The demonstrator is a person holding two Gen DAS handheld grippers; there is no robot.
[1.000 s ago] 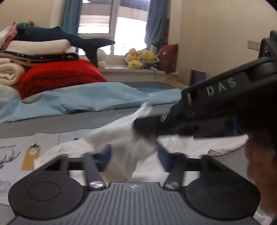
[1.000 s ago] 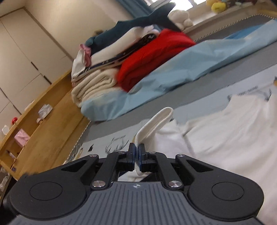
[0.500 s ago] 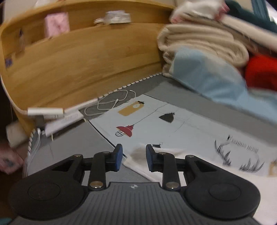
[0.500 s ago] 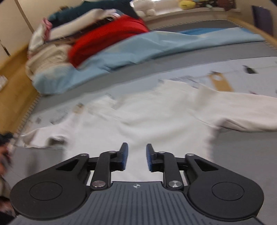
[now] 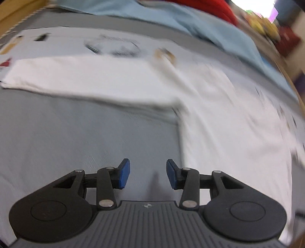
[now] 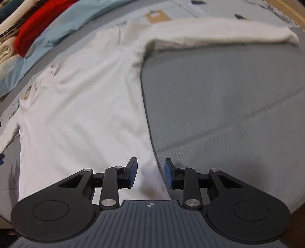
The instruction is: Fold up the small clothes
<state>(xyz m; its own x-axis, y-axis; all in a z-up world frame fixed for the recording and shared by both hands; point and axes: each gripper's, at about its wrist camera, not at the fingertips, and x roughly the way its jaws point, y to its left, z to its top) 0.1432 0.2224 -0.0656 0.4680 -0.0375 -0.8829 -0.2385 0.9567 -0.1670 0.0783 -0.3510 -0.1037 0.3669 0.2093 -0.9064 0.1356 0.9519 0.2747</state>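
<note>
A white long-sleeved shirt (image 5: 219, 114) lies spread flat on the grey sheet (image 5: 85, 133), one sleeve (image 5: 76, 76) stretched out to the left. My left gripper (image 5: 147, 175) points down over bare sheet just left of the shirt's side edge; its jaws are opening with nothing between them. In the right wrist view the shirt (image 6: 85, 105) fills the left half and its other sleeve (image 6: 219, 32) runs off to the upper right. My right gripper (image 6: 150, 174) hovers over the shirt's side edge low on the body. Its jaws are opening; the edge lies under the gap, unpinched.
A light blue blanket (image 6: 57, 24) and a red quilt (image 6: 32, 32) are piled beyond the shirt. A pale printed sheet (image 5: 76, 40) lies under the shirt's top. A wooden frame edge (image 6: 293, 11) borders the far right. Grey sheet (image 6: 228, 105) extends right of the shirt.
Both grippers let go of the white cloth they held raised and came down, jaws apart, to the shirt's lower side edges. The left view swung from the wooden headboard back onto the shirt.
</note>
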